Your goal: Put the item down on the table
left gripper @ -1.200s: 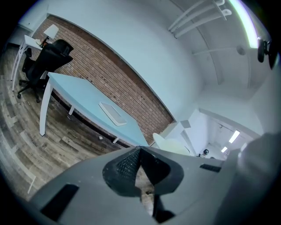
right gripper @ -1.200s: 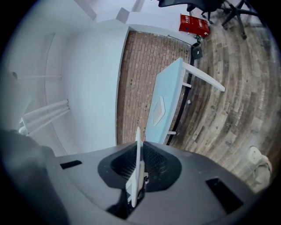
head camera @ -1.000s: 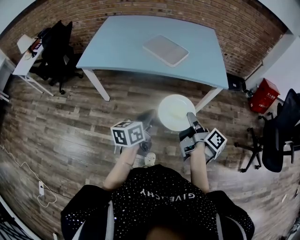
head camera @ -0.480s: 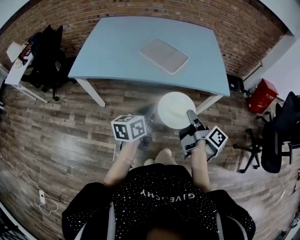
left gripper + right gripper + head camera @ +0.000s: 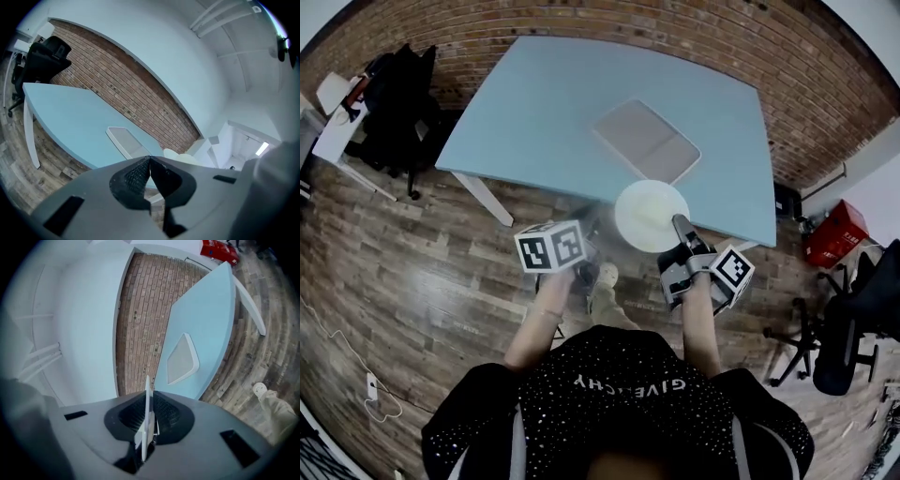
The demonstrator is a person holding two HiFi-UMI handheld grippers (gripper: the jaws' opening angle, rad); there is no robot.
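Your black short-sleeved top (image 5: 619, 412) with fine white speckles and white chest lettering, your left gripper (image 5: 150, 161) and right gripper (image 5: 148, 399) in grey moulded housings, black ribbed pads (image 5: 137, 176), a white cube (image 5: 551, 247) of black square markers on each.

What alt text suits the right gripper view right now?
The right gripper is shut on a white plate, seen edge-on between its jaws. Beyond lies a blue table bearing a grey tray, with a brick wall behind and wood floor at right.

The plate (image 5: 642, 211) looks smooth, the table (image 5: 544, 112) matt, the wall (image 5: 609, 19) rough brick, the floor (image 5: 422, 272) shiny wood.
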